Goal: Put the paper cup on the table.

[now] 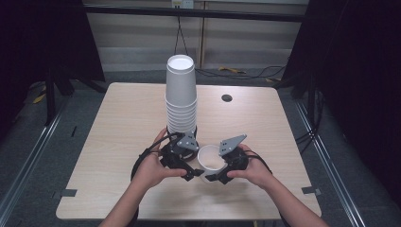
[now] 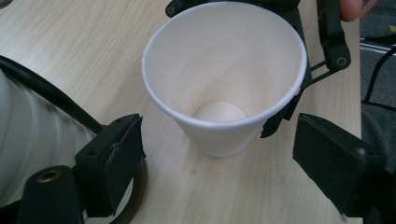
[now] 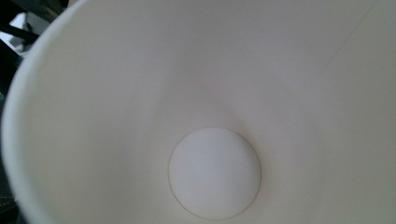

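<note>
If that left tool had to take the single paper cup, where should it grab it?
Probably the near rim of the single paper cup, coming from above with one jaw inside and one outside. It stands upright, mouth open, and the right tool already occupies the far wall.

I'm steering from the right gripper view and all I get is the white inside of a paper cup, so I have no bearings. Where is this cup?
Observer: The cup is upright near the front of the table, with the right gripper against its right side.
Operator: And where is the left gripper?
Observer: The left gripper is just left of the cup and points at it, with its jaws open and nothing between them.
Operator: Is anything else close by?
Observer: A tall stack of cups rises right behind the left gripper.
</note>
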Tool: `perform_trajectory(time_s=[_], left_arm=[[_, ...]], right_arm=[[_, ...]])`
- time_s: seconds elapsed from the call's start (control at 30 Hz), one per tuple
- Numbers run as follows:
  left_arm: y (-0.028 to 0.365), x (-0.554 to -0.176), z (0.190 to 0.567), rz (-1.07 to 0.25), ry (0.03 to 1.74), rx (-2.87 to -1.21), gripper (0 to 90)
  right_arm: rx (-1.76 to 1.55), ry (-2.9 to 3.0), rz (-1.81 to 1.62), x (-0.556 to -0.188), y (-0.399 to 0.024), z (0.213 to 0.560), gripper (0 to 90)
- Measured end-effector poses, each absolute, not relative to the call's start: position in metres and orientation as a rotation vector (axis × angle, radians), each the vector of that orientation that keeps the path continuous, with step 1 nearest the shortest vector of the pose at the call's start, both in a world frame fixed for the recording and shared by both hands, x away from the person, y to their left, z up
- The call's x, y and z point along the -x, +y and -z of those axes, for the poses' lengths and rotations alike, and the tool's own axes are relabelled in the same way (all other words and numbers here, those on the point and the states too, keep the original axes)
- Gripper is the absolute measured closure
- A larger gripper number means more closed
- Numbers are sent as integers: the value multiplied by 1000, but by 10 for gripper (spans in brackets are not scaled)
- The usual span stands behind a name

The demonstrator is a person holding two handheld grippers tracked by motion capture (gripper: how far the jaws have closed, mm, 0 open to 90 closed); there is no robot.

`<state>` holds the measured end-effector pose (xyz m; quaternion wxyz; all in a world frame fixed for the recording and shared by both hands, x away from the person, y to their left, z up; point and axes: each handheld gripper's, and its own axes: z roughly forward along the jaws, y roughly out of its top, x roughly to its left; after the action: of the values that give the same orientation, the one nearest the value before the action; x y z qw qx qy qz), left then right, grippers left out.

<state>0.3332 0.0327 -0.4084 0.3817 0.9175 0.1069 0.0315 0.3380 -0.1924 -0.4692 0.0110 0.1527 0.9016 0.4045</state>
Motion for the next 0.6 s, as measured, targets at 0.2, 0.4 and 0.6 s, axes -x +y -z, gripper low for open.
perform_trajectory(time_s=[0.2, 0.4, 0.6], left_arm=[[31, -333, 413, -96, 271, -2347, 159], [38, -333, 407, -87, 285, -2320, 162], [37, -333, 405, -100, 282, -2334, 158]], right_arm=[[-500, 2784, -1309, -336, -193, 473, 161], [-523, 2787, -1301, -336, -197, 481, 169], [-525, 2769, -1334, -335, -199, 484, 172]])
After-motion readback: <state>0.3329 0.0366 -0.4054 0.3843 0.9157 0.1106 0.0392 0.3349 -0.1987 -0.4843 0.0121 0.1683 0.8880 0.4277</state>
